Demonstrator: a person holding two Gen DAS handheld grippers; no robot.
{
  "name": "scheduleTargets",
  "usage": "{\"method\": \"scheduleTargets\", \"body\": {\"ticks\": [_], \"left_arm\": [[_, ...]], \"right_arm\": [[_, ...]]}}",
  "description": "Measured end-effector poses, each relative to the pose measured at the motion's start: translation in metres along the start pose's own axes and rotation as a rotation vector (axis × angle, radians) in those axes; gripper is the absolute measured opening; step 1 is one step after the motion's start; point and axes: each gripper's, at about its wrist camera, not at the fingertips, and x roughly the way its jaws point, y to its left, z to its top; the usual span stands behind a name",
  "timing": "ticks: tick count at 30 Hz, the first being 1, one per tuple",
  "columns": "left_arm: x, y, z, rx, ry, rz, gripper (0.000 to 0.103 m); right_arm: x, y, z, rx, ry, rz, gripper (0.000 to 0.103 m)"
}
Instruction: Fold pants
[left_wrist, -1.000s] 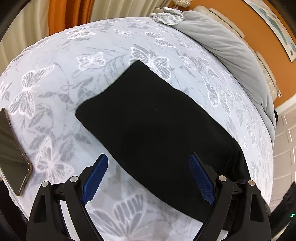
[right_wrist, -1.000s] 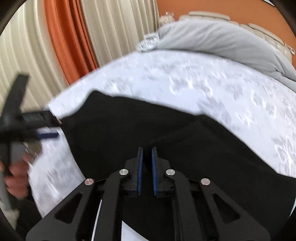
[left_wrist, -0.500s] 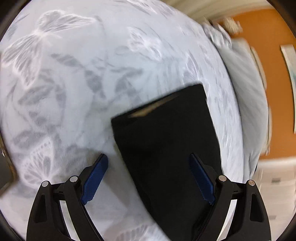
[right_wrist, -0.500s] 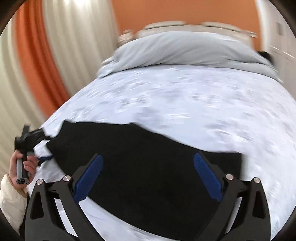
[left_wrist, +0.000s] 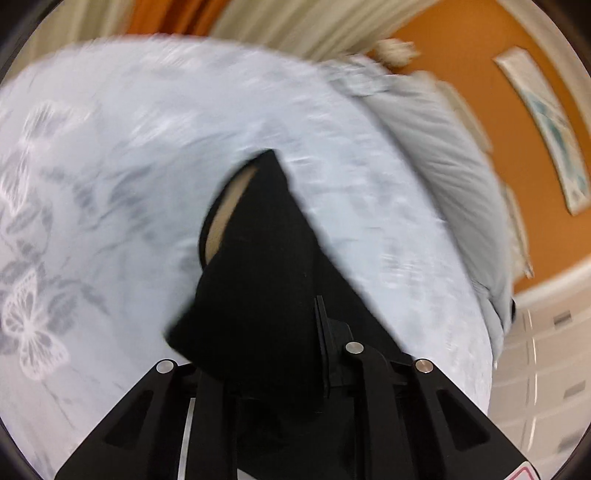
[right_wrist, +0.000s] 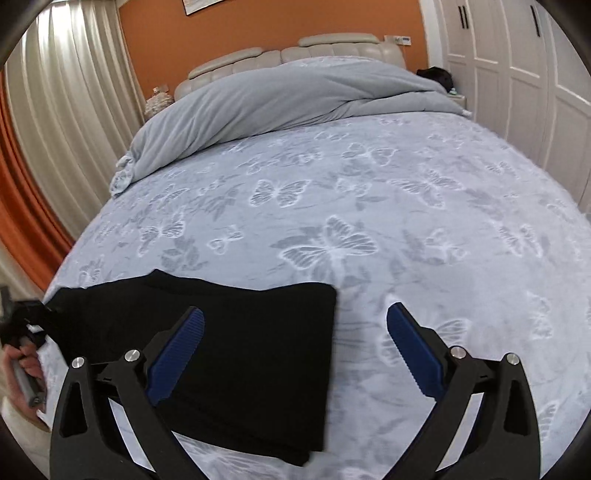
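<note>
One wide bed (right_wrist: 424, 192) filled most of both views, covered by a pale sheet printed with white and grey butterflies. Across its far end, against a padded headboard (right_wrist: 295, 51), lay a bunched grey duvet (right_wrist: 280, 99). Behind the headboard stood an orange wall (right_wrist: 277, 26), with cream and orange curtains (right_wrist: 55, 110) on one side and white wardrobe doors (right_wrist: 517, 74) on the other.

The black pants (right_wrist: 255, 347) lay folded on the near part of the bed, toward its curtain side, one straight folded edge ending near the middle of the right wrist view. In the left wrist view, which was blurred, one end of the pants (left_wrist: 258, 266) rose off the sheet toward the camera, with a pale lining showing inside an opening at the far tip.

The right gripper (right_wrist: 295, 354) hovered above the pants with its jaws spread wide, its blue ribbed pads (right_wrist: 177, 354) apart; one pad sat over the black cloth and the other over bare sheet, and neither clearly touched anything.

The left gripper (left_wrist: 295, 332) had its jaws drawn together on the near end of the pants, the cloth bunched between them and covering one finger. In the right wrist view it appeared small at the left edge (right_wrist: 26, 317), gripping the pants' corner, with the person's hand (right_wrist: 22, 373) around its handle.
</note>
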Motion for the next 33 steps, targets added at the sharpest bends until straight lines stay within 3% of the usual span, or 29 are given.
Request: {"method": "scheduleTargets", "body": {"ticks": [4, 7, 9, 11, 13, 15, 16, 18, 20, 23, 25, 28, 31, 33], "left_arm": [[-0.032, -0.076, -0.047, 0.215, -0.035, -0.141, 0.015], [-0.041, -0.133, -0.105, 0.413, 0.006, -0.244, 0.015], [-0.027, -0.167, -0.160, 0.551, 0.102, -0.282, 0.016], [-0.002, -0.183, -0.202, 0.650, 0.199, -0.258, 0.020], [0.030, -0.188, -0.247, 0.760, 0.296, -0.159, 0.025], [0.042, -0.184, -0.269, 0.804, 0.321, -0.101, 0.025], [0.036, -0.184, -0.272, 0.816, 0.268, -0.107, 0.027], [0.014, -0.189, -0.267, 0.843, 0.196, -0.142, 0.039], [-0.017, -0.189, -0.253, 0.824, 0.139, -0.266, 0.095], [-0.055, -0.184, -0.238, 0.806, -0.016, -0.357, 0.097], [-0.063, -0.184, -0.226, 0.829, -0.054, -0.369, 0.097], [-0.064, -0.176, -0.198, 0.755, -0.053, -0.357, 0.097], [-0.049, -0.155, -0.157, 0.641, -0.020, -0.242, 0.097], [-0.047, -0.141, -0.147, 0.613, -0.009, -0.151, 0.097]], "right_arm": [[-0.009, -0.024, -0.001, 0.040, -0.005, -0.023, 0.097], [-0.015, -0.038, -0.003, 0.053, -0.011, -0.043, 0.097], [-0.018, -0.047, -0.004, 0.058, -0.011, -0.054, 0.097], [-0.018, -0.054, -0.006, 0.054, -0.006, -0.070, 0.097], [-0.015, -0.062, -0.008, 0.051, 0.006, -0.092, 0.097], [-0.011, -0.065, -0.009, 0.053, 0.024, -0.087, 0.097], [-0.009, -0.066, -0.009, 0.056, 0.033, -0.071, 0.097], [-0.007, -0.063, -0.009, 0.053, 0.047, -0.025, 0.097], [-0.006, -0.055, -0.009, 0.051, 0.050, 0.053, 0.097], [-0.001, -0.037, -0.010, 0.058, 0.080, 0.177, 0.097], [0.011, -0.022, -0.015, 0.098, 0.133, 0.297, 0.097], [0.039, 0.000, -0.027, 0.127, 0.243, 0.392, 0.097], [0.069, 0.024, -0.041, 0.120, 0.341, 0.406, 0.097], [0.085, 0.041, -0.049, 0.083, 0.364, 0.380, 0.097]]}}
